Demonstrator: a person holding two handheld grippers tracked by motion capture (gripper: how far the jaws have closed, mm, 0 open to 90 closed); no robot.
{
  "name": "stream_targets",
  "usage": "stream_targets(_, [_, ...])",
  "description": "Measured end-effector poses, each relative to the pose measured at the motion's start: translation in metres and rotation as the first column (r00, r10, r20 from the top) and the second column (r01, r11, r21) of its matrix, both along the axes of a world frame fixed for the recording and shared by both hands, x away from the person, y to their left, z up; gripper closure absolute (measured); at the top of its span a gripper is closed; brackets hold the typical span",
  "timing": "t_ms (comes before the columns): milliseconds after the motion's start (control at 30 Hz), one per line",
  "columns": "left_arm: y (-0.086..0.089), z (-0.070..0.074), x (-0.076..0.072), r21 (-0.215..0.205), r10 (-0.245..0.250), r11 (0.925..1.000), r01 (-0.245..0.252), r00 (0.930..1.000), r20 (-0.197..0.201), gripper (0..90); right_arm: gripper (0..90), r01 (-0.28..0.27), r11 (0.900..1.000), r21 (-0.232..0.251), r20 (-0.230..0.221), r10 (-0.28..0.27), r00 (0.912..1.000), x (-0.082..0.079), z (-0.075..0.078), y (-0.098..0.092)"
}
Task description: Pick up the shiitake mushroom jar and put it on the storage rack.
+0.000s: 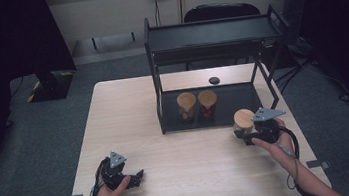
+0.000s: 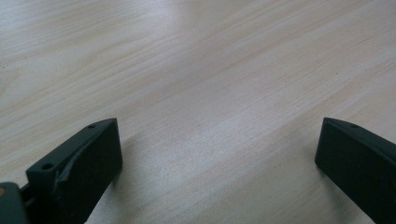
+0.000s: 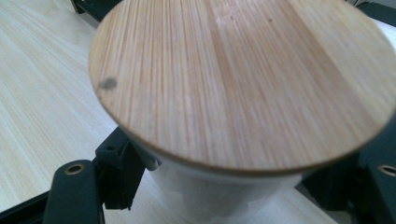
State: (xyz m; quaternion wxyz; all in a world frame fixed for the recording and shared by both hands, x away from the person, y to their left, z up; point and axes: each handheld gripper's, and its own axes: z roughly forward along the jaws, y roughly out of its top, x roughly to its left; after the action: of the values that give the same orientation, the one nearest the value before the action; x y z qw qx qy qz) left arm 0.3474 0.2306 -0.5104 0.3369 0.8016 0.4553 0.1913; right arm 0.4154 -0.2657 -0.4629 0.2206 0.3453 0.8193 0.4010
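Three jars total, each with a round bamboo lid: two stand side by side, just about touching, on the lower tray of the rack (image 1: 172,116), the third jar (image 1: 244,121) is off the rack, at its front right corner, pinched in the right tongs (image 1: 248,137). Right gripper view: black jaws press the jar's pale frosted wall from both sides under the lid (image 3: 243,79), which has fine straight grain and one small dark spot. Two tongs, two hands. Left tongs (image 1: 139,175) sit low over the bench (image 1: 129,113) near its front left, spread wide, bare wood between the jaws. One small dark round disc (image 1: 214,80) on the bench behind the rack. Bench is light wood, rectangular, matte. Rack is black metal, two tiers, flat top shelf. Grey carpet floor, beige wall with a socket, dark chair behind, black curtains at the sides
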Motion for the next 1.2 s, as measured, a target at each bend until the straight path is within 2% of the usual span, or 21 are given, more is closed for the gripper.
stream_targets(367, [0.0,0.0,0.0,0.0,0.0,1.0,0.0,1.0,0.0,0.1,25.5,0.02,1.0,-0.018,0.006,-0.02,0.9998,0.016,0.002,0.004])
stream_targets(767, [0.0,0.0,0.0,0.0,0.0,1.0,0.0,1.0,0.0,0.2,25.5,0.053,0.998,-0.034,0.002,-0.053,0.9986,0.032,-0.004,0.002])
stream_targets(1200, [0.0,0.0,0.0,0.0,0.0,1.0,0.0,1.0,0.0,0.2,25.5,0.092,0.995,-0.025,0.005,-0.092,0.9958,0.052,-0.009,0.005])
